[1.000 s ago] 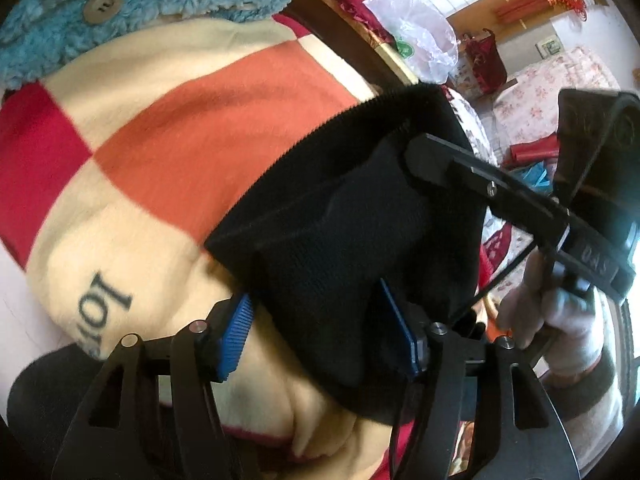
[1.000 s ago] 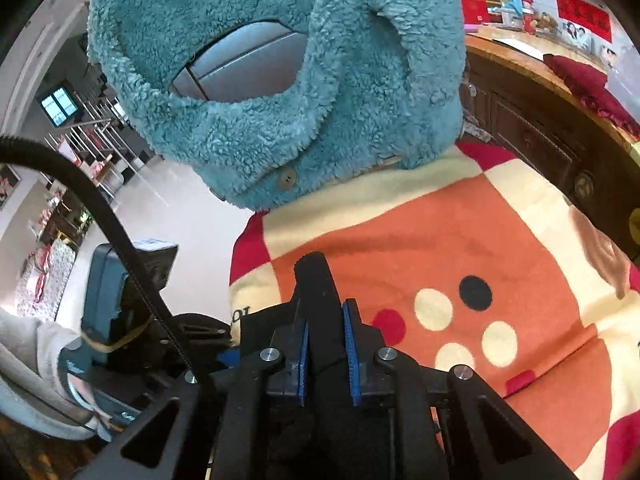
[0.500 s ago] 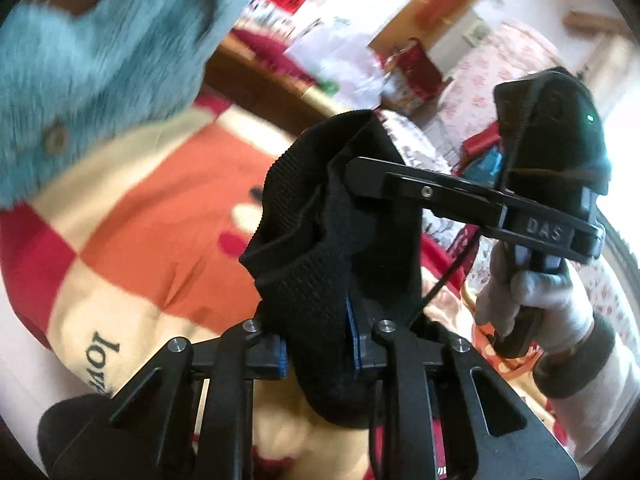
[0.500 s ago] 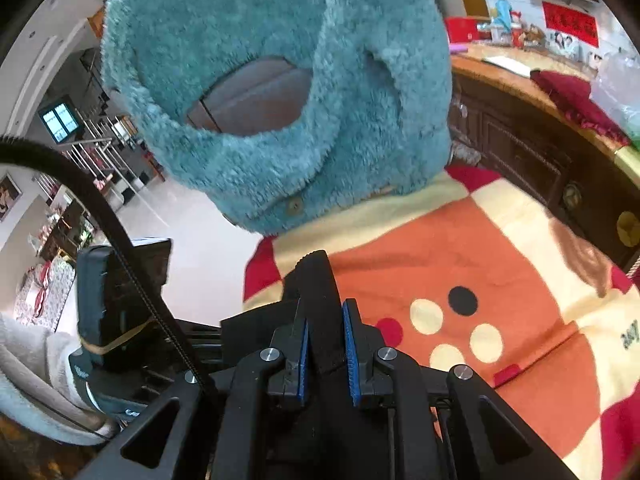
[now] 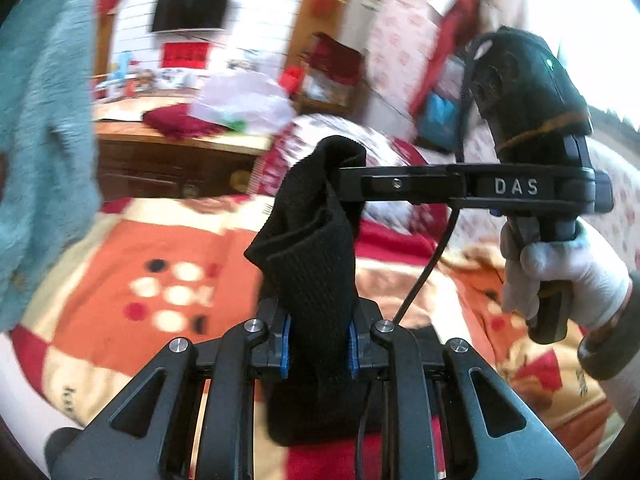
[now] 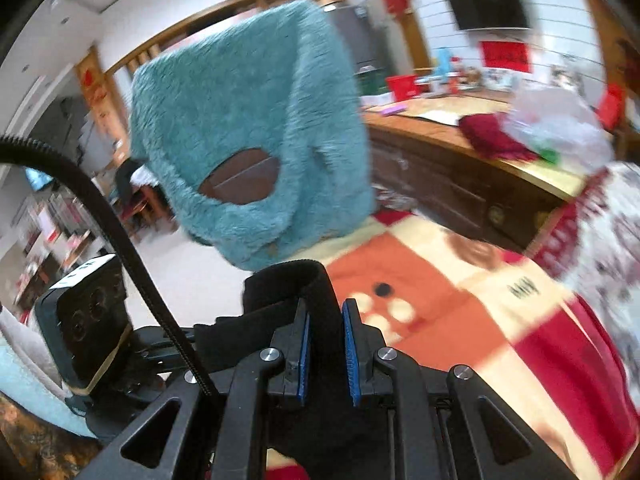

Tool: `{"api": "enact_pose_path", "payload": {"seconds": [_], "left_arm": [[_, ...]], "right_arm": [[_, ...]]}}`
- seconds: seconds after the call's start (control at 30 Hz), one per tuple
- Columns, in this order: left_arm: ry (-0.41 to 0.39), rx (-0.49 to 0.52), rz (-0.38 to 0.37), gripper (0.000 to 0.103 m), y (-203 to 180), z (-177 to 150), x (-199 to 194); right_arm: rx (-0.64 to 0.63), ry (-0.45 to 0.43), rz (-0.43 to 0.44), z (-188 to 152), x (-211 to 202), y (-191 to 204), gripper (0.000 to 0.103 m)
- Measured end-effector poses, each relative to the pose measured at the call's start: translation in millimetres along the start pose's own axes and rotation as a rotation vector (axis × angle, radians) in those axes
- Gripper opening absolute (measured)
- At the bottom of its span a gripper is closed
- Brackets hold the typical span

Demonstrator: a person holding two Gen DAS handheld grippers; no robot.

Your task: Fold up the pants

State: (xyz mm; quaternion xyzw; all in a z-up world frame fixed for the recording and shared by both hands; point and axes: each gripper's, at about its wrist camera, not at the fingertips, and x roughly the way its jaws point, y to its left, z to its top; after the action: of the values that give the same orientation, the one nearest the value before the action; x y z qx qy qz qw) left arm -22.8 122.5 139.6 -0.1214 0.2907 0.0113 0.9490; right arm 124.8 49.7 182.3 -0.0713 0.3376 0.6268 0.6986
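The black knit pants (image 5: 312,256) hang bunched between both grippers, lifted above the bed. My left gripper (image 5: 317,342) is shut on a thick fold of them. The right gripper's finger comes in from the right in the left wrist view and pinches the top of the same fold (image 5: 344,176). In the right wrist view my right gripper (image 6: 325,344) is shut on the black pants (image 6: 316,300), and the left gripper's body (image 6: 88,328) sits low at the left.
A red, orange and cream checked blanket (image 5: 152,264) covers the bed below. A teal fleece garment (image 6: 256,140) hangs at the far side. A dark wooden cabinet (image 6: 460,176) with clutter on top stands behind. A gloved hand (image 5: 568,276) holds the right gripper.
My left gripper closed on the pants. Both grippers rose and tilted up with the pants, so more of the room shows behind.
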Motion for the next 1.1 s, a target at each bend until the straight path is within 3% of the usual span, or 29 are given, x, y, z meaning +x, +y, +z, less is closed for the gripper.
{"api": "enact_pose_path", "payload": {"seconds": [0.23, 0.37, 0.43, 0.53, 0.6, 0.67, 0.7, 0.73, 0.77, 0.83, 0.97, 1.1], "left_arm": [[0.19, 0.15, -0.046, 0.019, -74.6, -55.6, 69.2], [0.263, 0.225, -0.009, 0.019, -95.2, -81.2, 92.1], [0.267, 0.258, 0.029, 0.019, -106.2, -83.6, 94.8], [0.267, 0.273, 0.028, 0.024, -109.5, -77.9, 81.5], [0.267, 0.258, -0.027, 0.03, -105.6, -68.9, 65.6], [0.253, 0.236, -0.083, 0.031, -99.5, -59.8, 46.3], [0.241, 0.223, -0.115, 0.038, -94.8, -56.0, 38.2], [0.23, 0.204, -0.176, 0.046, -87.1, -48.9, 29.3], [0.232, 0.191, -0.22, 0.058, -83.0, -45.1, 25.3], [0.229, 0.163, -0.317, 0.059, -79.4, -38.5, 20.9], [0.244, 0.184, -0.285, 0.059, -88.0, -42.0, 29.0], [0.263, 0.176, -0.325, 0.059, -81.6, -45.4, 20.4]], "right_arm": [[0.244, 0.017, -0.118, -105.8, -47.8, -62.4, 0.014], [0.408, 0.067, -0.185, -174.7, -48.8, -93.2, 0.014], [0.463, 0.084, -0.288, -199.9, -49.9, -102.1, 0.014], [0.582, -0.013, -0.342, -217.4, -71.9, -105.7, 0.016], [0.662, -0.101, -0.302, -224.4, -87.9, -104.0, 0.021], [0.708, -0.157, -0.265, -225.4, -99.2, -96.9, 0.035], [0.721, -0.174, -0.258, -225.8, -104.5, -90.2, 0.05], [0.724, -0.186, -0.247, -224.6, -106.2, -83.7, 0.055], [0.725, -0.198, -0.229, -223.9, -107.5, -77.6, 0.055], [0.733, -0.2, -0.212, -224.0, -105.9, -66.7, 0.055], [0.797, -0.216, -0.202, -235.6, -105.2, -64.0, 0.055], [0.847, -0.24, -0.195, -243.3, -116.8, -55.3, 0.055]]}}
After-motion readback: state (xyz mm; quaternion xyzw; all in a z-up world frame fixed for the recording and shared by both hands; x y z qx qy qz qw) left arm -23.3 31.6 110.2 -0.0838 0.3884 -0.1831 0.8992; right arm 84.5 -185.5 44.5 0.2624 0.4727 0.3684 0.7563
